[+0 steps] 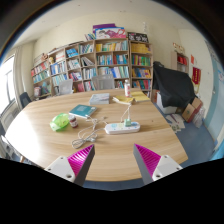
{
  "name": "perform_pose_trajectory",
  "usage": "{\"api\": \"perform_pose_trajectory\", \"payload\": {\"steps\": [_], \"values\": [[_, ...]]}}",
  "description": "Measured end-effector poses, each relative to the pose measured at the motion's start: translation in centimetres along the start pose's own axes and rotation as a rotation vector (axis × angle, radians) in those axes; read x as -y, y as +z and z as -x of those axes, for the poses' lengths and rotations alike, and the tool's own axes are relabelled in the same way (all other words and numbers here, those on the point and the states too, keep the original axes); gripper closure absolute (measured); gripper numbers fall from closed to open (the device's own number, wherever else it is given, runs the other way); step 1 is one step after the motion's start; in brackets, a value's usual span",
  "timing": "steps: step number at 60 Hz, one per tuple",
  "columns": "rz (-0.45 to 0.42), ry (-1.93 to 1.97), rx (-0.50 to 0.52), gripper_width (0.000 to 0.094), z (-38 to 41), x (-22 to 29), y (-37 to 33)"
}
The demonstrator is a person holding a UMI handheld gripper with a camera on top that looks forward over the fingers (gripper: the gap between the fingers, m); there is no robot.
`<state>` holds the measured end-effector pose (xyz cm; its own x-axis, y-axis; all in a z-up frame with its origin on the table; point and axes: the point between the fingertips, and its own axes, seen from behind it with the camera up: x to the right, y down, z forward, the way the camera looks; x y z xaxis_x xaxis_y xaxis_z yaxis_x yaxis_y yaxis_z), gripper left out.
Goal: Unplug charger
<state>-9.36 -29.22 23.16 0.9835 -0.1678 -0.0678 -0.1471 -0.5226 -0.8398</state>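
Observation:
A white power strip [124,127] lies on the round wooden table [60,145], with a white charger plugged into its top [126,120] and a white cable [103,124] trailing off to its left. My gripper [113,159] hovers above the table's near part, well short of the strip. Its two fingers with magenta pads [82,157] stand wide apart with only bare tabletop between them.
A green object [61,121] and a teal book [83,110] lie left of the strip. A box [100,98] and a pink bottle [126,89] stand farther back. Bookshelves [100,65] line the far wall. A dark chair [172,85] stands at the right.

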Motion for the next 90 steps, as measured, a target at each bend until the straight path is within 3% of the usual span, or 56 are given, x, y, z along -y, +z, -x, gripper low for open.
{"api": "perform_pose_trajectory", "payload": {"steps": [19,46,55,56,57,59,66,87,90], "values": [[-0.029,0.014,-0.072,0.0129,1.6,3.9,11.1],[-0.011,-0.055,-0.092,0.0143,-10.1,2.6,34.6],[-0.035,-0.107,-0.034,0.0283,-10.6,2.7,37.6],[-0.032,-0.124,-0.041,0.0404,-10.8,2.6,37.7],[-0.040,-0.131,-0.022,0.0408,-10.2,2.7,37.8],[-0.043,-0.127,0.000,0.0592,-9.6,2.6,38.1],[-0.069,-0.104,-0.019,0.0599,-9.8,2.7,38.1],[0.076,-0.040,-0.072,0.0688,-9.9,2.5,38.0],[0.060,-0.038,-0.085,0.0687,-9.9,3.2,37.6]]}}
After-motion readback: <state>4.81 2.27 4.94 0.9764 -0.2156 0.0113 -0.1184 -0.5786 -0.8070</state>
